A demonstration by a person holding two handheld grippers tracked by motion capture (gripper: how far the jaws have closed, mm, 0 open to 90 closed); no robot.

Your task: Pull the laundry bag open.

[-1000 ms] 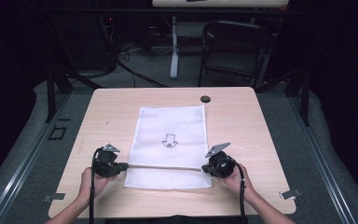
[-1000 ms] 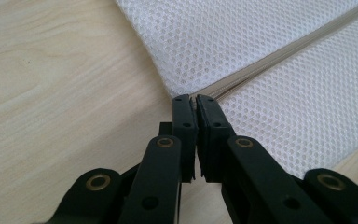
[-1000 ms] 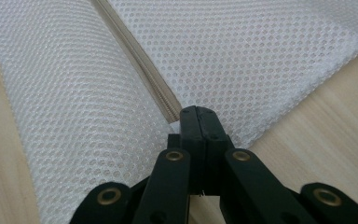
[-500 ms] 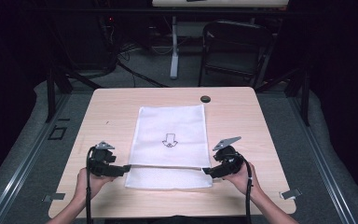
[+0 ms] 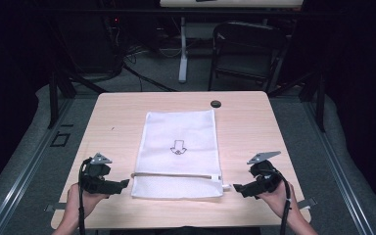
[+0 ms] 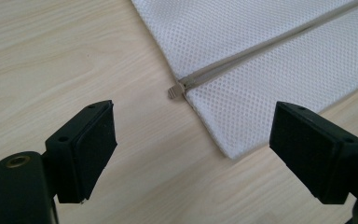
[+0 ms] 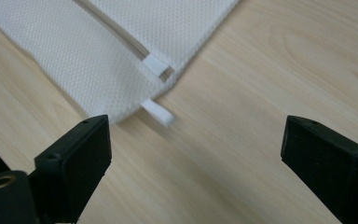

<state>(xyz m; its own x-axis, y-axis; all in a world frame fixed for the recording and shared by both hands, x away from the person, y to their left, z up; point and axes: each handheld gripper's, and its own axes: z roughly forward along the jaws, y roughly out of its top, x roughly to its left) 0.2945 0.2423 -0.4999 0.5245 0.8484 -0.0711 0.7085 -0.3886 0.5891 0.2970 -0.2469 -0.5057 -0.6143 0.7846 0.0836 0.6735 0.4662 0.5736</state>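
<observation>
The white mesh bag (image 5: 178,154) lies flat on the worktop (image 5: 254,122), between the two grippers, with its zip (image 5: 176,175) running across the near part from one gripper's side to the other.

The left gripper (image 5: 122,184) hangs just beside the bag's near left corner. Its fingers (image 6: 86,149) stand wide apart with nothing between them but bare wood; they have just been opening. In the left gripper view the zip's beige end tab (image 6: 175,91) lies ahead of the fingers, nearer the left one, and the bag's corner (image 6: 230,151) lies between the two and a little beyond them.

The right gripper (image 5: 239,188) hangs just beside the bag's near right corner, not touching it. Its fingers (image 7: 77,163) are also spread wide and empty, and they too have just been opening. In the right gripper view a small white loop (image 7: 157,112) pokes out from the bag's edge just ahead of the left finger, and the zip's white end (image 7: 157,65) lies farther ahead.

A small black disc (image 5: 216,103) sits at the far edge of the worktop, well beyond both grippers and just past the bag's far right corner. A black arrow mark (image 5: 178,147) is printed on the bag's middle.
</observation>
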